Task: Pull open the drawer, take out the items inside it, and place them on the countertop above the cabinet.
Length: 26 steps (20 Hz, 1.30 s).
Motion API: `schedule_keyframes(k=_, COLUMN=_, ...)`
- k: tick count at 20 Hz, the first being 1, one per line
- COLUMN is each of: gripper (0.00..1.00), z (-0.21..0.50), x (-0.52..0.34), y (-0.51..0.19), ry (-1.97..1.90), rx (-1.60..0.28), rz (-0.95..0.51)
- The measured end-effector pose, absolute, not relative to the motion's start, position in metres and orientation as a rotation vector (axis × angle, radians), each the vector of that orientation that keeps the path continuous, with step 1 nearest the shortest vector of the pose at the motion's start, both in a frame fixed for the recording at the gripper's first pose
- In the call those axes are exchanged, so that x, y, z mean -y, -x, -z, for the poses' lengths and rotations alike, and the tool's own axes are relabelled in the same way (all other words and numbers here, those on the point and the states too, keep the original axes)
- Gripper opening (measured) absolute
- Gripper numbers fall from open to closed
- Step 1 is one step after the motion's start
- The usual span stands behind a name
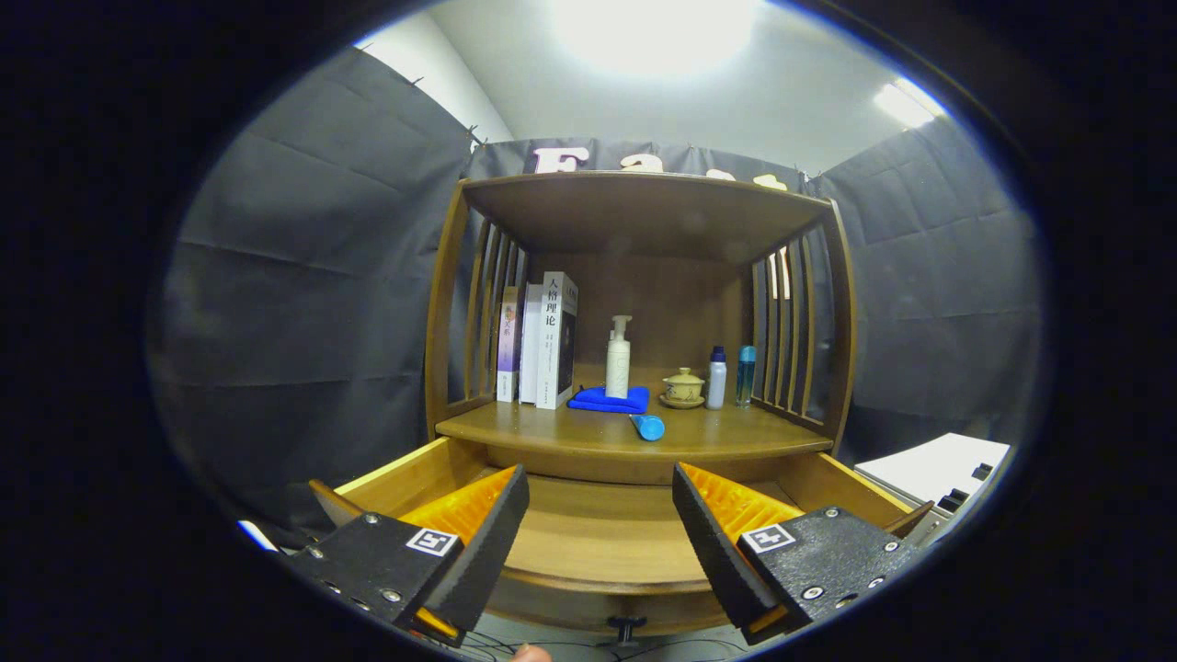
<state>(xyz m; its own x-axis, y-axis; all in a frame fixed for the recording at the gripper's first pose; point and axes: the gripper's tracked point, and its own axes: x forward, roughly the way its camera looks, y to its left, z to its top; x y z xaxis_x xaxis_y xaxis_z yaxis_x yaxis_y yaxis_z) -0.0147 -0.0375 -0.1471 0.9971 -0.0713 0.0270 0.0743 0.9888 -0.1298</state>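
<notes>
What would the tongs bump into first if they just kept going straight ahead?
Probably the front edge of the countertop, beyond the open drawer. The open tongs hover over the drawer holding nothing, and the blue tube lies just past that edge. Depth is hard to judge.

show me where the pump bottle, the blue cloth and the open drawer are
pump bottle (618,366): gripper view, on the middle of its white body.
blue cloth (608,400): gripper view, on its folded top, under the bottle.
open drawer (593,533): gripper view, on its bare wooden floor, between the open gripper (599,529) fingers.
</notes>
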Motion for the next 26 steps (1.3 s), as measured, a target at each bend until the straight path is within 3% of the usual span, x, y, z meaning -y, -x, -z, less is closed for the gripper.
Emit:
schedule_keyframes(k=11, gripper=0.96, z=0.208, x=0.039, y=0.065, ry=0.105, rx=-0.053, rz=0.096)
schedule_keyframes(k=26, gripper=0.95, z=0.243, x=0.062, y=0.054, ry=0.087, rx=-0.13, rz=0.185)
